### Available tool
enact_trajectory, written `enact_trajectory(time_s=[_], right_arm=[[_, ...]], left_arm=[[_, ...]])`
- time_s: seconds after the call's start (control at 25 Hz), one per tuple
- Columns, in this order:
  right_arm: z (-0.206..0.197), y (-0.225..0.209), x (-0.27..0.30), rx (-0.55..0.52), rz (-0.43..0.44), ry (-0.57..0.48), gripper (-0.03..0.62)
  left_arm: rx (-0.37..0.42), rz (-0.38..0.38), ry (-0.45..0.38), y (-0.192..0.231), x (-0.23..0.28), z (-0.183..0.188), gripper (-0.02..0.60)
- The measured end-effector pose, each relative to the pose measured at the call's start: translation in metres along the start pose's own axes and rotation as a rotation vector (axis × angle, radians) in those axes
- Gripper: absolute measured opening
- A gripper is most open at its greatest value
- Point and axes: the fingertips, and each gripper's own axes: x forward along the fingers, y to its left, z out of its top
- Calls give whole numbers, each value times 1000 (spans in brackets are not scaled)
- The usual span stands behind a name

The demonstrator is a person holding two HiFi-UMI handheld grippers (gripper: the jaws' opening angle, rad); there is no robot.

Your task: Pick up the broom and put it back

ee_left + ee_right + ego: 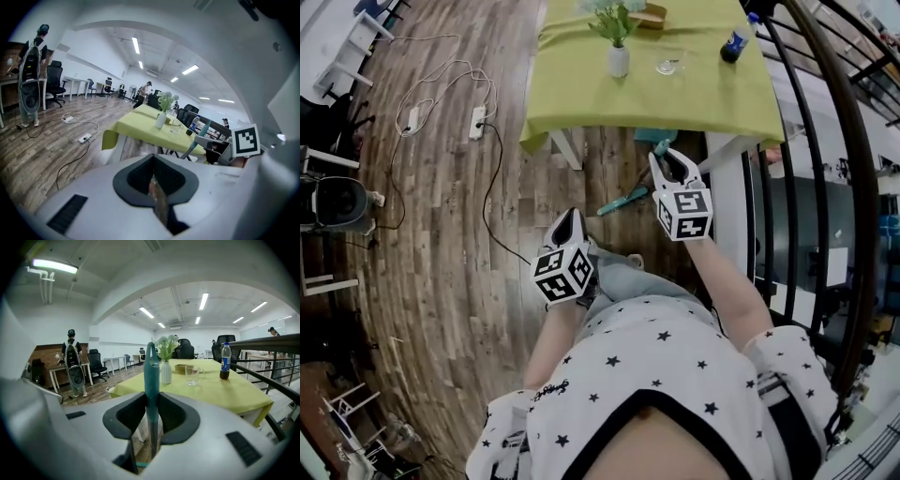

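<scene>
The broom's teal handle (pixel 151 376) stands upright between the dark pads of my right gripper (pixel 152 417), which is shut on it. In the head view the same handle (pixel 623 199) slants down to the left from my right gripper (pixel 667 159), just in front of the table's near edge. My left gripper (pixel 569 217) hangs lower and to the left, over the wooden floor, apart from the broom. Its jaws (pixel 153 182) are shut with nothing between them. From the left gripper view, the right gripper (pixel 216 149) and the handle (pixel 191 148) show at the right.
A table with a yellow-green cloth (pixel 581 94) carries a vase of flowers (pixel 618 58), a glass (pixel 669 65) and a dark bottle (pixel 734 42). A black railing (pixel 825 141) curves along the right. Power strips and cables (pixel 475 122) lie on the floor at left. A person (pixel 72 363) stands far off.
</scene>
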Motion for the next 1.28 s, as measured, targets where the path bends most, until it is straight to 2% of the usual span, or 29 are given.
enact_trajectory(time_s=[0.44,0.8,1.28], right_arm=[[-24,19,45,28,12,41,77],[-60,14,73,26,10,85,78],[-106,2,102,39,-3,133,78]], left_arm=[[11,46,71,49,29,4,12],[5,53,87,57,55,2,12],[13,47,129,62,76,-20,12]])
